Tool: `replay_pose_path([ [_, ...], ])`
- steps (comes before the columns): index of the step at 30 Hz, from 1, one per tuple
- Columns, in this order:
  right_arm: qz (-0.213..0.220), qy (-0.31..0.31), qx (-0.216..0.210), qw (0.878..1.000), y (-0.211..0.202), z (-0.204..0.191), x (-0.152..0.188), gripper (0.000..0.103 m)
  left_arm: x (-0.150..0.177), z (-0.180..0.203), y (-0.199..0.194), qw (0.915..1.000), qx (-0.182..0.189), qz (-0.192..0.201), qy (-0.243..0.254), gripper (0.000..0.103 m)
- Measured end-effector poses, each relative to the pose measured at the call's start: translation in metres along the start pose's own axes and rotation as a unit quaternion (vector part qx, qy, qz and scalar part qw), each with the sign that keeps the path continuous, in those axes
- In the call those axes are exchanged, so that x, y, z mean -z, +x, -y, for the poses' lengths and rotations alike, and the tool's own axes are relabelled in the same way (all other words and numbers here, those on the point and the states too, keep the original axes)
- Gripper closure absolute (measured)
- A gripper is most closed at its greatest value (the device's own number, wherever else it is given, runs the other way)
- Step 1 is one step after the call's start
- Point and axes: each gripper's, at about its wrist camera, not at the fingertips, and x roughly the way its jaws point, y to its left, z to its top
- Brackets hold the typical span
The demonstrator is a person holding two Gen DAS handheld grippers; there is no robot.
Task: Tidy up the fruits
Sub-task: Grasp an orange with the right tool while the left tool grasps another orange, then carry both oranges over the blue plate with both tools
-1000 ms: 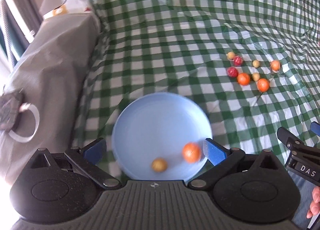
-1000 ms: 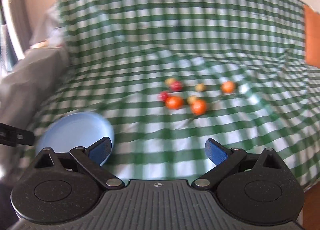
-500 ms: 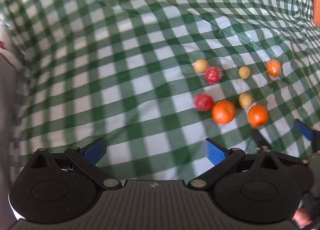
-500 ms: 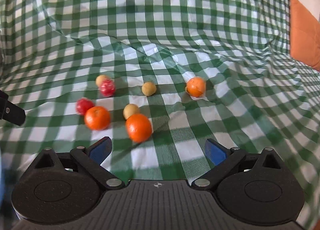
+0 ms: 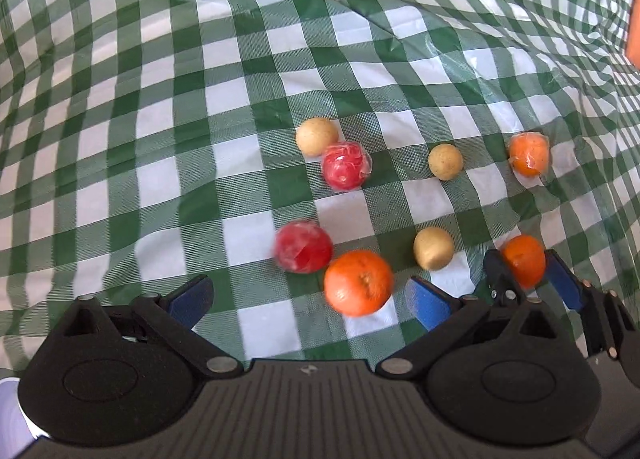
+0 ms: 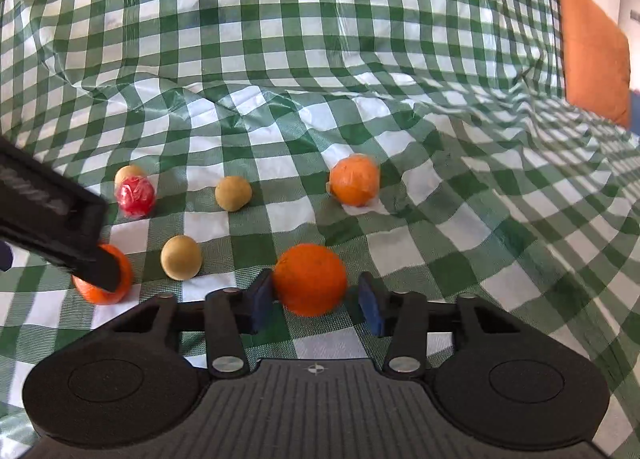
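Observation:
Fruits lie loose on a green checked cloth. In the left wrist view my left gripper (image 5: pixel 308 299) is open, with an orange (image 5: pixel 358 283) and a wrapped red fruit (image 5: pixel 303 246) just beyond its fingertips. Farther off lie another red fruit (image 5: pixel 346 165), three tan fruits (image 5: pixel 317 136) and a wrapped orange (image 5: pixel 529 154). My right gripper (image 6: pixel 316 301) has its blue pads on either side of an orange (image 6: pixel 310 279) that rests on the cloth, the left pad touching and a small gap at the right. The same orange shows in the left wrist view (image 5: pixel 523 260).
The cloth (image 6: pixel 360 71) is wrinkled and rises into a ridge behind the fruits. An orange cushion (image 6: pixel 592 67) stands at the far right. The left gripper's body (image 6: pixel 48 215) crosses the left side of the right wrist view, over an orange (image 6: pixel 104 279).
Both grippers have left the blue plate and moved right and forward to the fruit cluster. The right gripper's jaws have narrowed around an orange.

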Motion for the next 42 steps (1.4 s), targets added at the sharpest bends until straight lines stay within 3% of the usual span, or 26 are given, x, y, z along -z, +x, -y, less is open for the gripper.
replay_pose_path([
  [2, 0.004, 0.000, 0.001, 1.000, 0.003, 0.000, -0.001, 0.047, -0.002, 0.000, 0.003, 0.9993, 0.030, -0.021, -0.013, 0.063],
  [3, 0.004, 0.004, -0.002, 1.000, 0.004, 0.002, -0.002, 0.048, 0.000, 0.001, 0.000, 0.9994, 0.028, -0.018, -0.014, 0.064],
  [5, 0.007, 0.006, -0.016, 1.000, 0.003, 0.002, -0.002, 0.065, 0.004, 0.003, -0.010, 0.9999, 0.013, -0.006, 0.001, 0.065],
  [9, 0.020, 0.007, -0.014, 1.000, -0.001, 0.003, -0.003, 0.065, 0.020, -0.015, -0.043, 0.9997, 0.019, 0.016, -0.001, 0.065],
  [15, 0.072, 0.019, 0.041, 0.996, -0.024, 0.014, -0.005, 0.065, 0.065, -0.065, -0.114, 0.9989, -0.021, 0.039, -0.014, 0.065],
  [20, 0.084, 0.024, 0.053, 0.995, -0.072, 0.023, -0.010, 0.065, 0.119, -0.099, -0.171, 0.9976, -0.044, 0.048, -0.024, 0.065],
  [24, 0.103, 0.017, 0.007, 0.994, -0.141, 0.017, -0.007, 0.065, 0.162, -0.121, -0.203, 0.9970, -0.045, 0.047, -0.041, 0.065],
  [32, 0.053, -0.017, -0.129, 0.990, -0.260, -0.023, 0.022, 0.065, 0.236, -0.151, -0.249, 0.9958, -0.032, 0.058, -0.064, 0.065],
  [36, 0.033, -0.046, -0.179, 0.982, -0.296, -0.056, 0.032, 0.065, 0.267, -0.161, -0.266, 0.9940, -0.033, 0.069, -0.079, 0.065],
  [42, 0.053, -0.102, -0.225, 0.967, -0.339, -0.096, 0.037, 0.065, 0.297, -0.174, -0.287, 0.9894, -0.040, 0.100, -0.098, 0.065],
])
